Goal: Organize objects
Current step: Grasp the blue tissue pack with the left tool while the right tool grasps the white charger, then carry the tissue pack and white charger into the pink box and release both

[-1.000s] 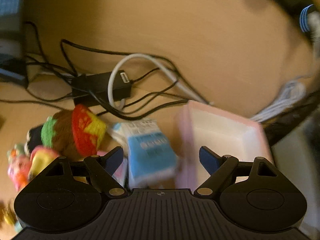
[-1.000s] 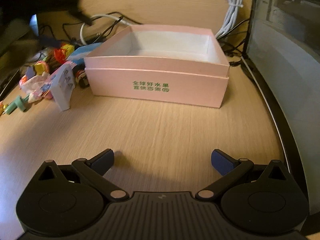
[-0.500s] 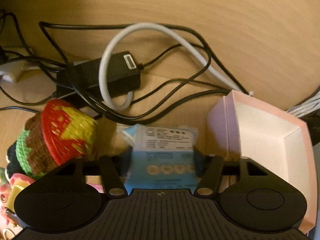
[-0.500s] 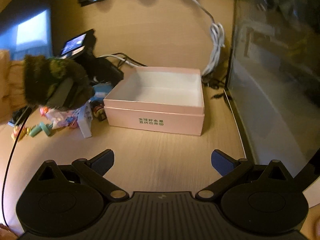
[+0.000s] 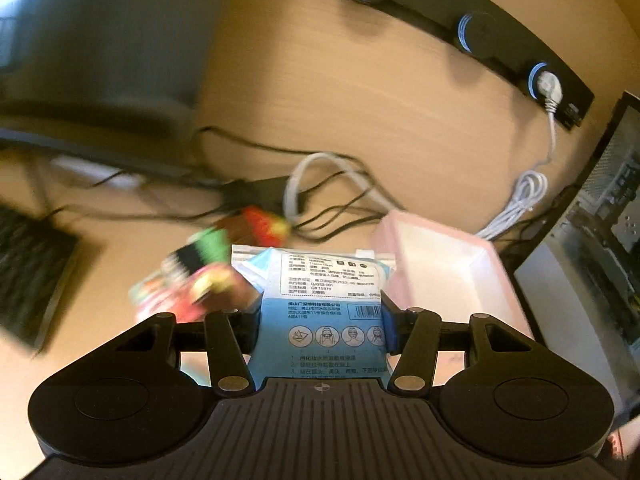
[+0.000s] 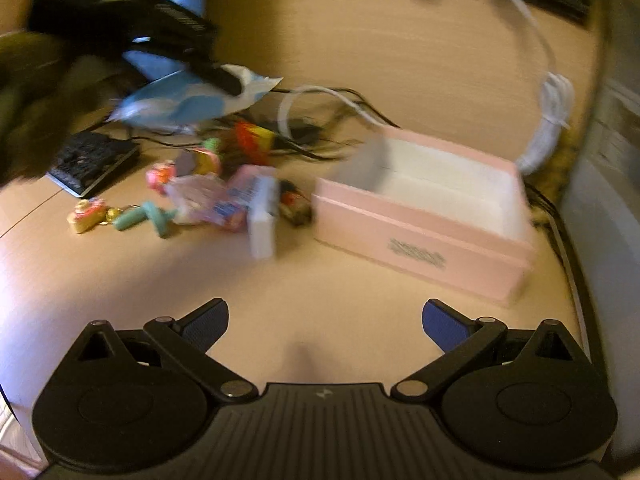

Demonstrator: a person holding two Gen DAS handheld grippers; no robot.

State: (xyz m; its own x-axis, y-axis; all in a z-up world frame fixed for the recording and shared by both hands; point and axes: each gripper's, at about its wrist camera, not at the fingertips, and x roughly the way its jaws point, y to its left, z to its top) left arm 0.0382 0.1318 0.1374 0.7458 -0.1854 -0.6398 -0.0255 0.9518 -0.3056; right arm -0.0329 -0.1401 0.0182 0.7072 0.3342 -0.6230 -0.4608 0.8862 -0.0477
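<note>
Left gripper: we see its jaws closing, blue pads pressed on a glossy, soft blue-and-white wipes packet held clear of the wooden desk. Right gripper: we see its jaws spread wide, holding nothing. Ahead and right of both sits a matte pink cardboard box, rectangular and white inside; ahead and left lies a heap of small colourful toys.
</note>
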